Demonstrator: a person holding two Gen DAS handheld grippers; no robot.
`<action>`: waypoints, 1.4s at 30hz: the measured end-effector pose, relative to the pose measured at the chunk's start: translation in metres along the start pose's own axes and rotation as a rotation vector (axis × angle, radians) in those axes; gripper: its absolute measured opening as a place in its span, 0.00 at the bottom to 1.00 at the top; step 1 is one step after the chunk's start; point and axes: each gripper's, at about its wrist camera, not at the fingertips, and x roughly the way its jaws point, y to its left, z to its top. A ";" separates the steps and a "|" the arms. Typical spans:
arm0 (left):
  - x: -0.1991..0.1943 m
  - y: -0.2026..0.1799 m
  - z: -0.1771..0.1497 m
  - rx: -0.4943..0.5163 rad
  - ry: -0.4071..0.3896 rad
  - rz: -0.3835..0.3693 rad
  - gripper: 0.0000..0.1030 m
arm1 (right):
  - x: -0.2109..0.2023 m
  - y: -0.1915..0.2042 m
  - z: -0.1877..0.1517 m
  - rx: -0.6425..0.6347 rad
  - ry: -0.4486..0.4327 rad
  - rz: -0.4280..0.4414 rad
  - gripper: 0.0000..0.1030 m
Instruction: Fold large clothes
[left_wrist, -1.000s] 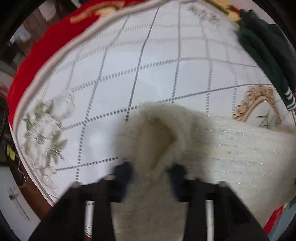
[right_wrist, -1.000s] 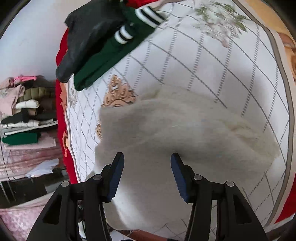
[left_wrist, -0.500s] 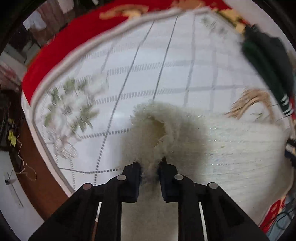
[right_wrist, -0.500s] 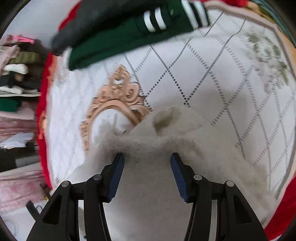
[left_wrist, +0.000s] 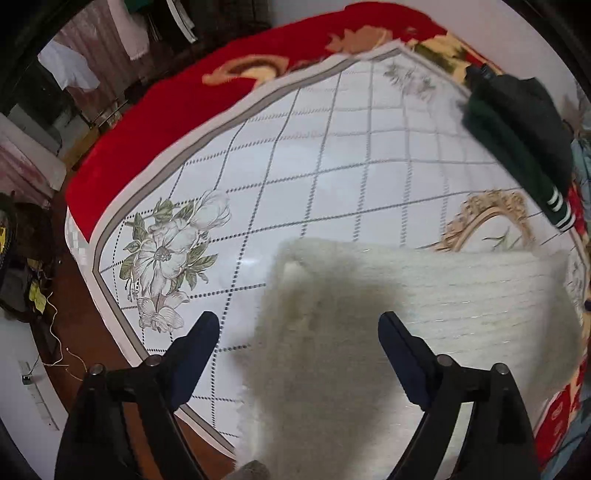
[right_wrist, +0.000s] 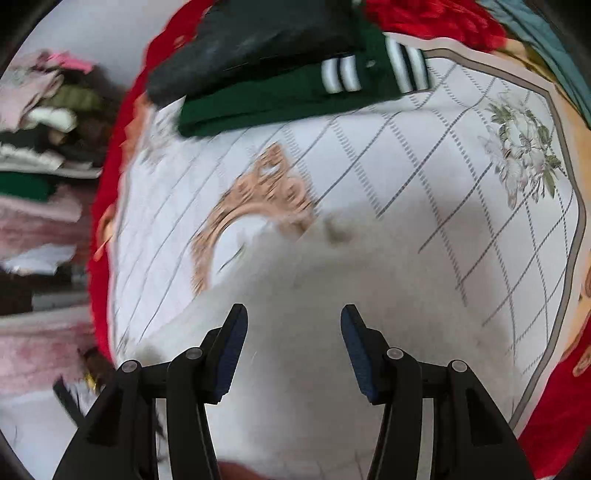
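The fluffy white sweater is lying flat on the white bed cover, close to the near edge of the bed. In the left wrist view its long side is running from left to right. Its top edge is lying straight across, just below the gold curly pattern. A thicker folded part at its left end is running down toward the camera.

The left gripper is hanging above that folded part and looking down at it. Its two fingers are spread wide apart and are holding nothing. The left finger is sitting over bare cover and the right finger over the sweater.

In the right wrist view the sweater is looking blurry. The right gripper is hanging over it, tipped down toward the bed, and pointing toward the gold pattern. Its fingers are apart too, with nothing between them.

A dark green top with white stripes is lying at the far side of the cover, well apart from the sweater, with a black garment on it. A red blanket is showing under the cover.
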 end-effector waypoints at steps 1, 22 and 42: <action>-0.003 -0.006 -0.001 -0.001 0.001 -0.011 0.86 | 0.005 0.004 -0.008 -0.014 0.033 0.007 0.53; 0.074 -0.162 -0.016 0.141 0.061 -0.056 0.89 | 0.087 0.006 -0.012 -0.029 0.174 0.034 0.39; 0.027 0.028 -0.173 -0.687 0.267 -0.308 0.92 | 0.069 -0.014 -0.098 -0.023 0.268 0.082 0.41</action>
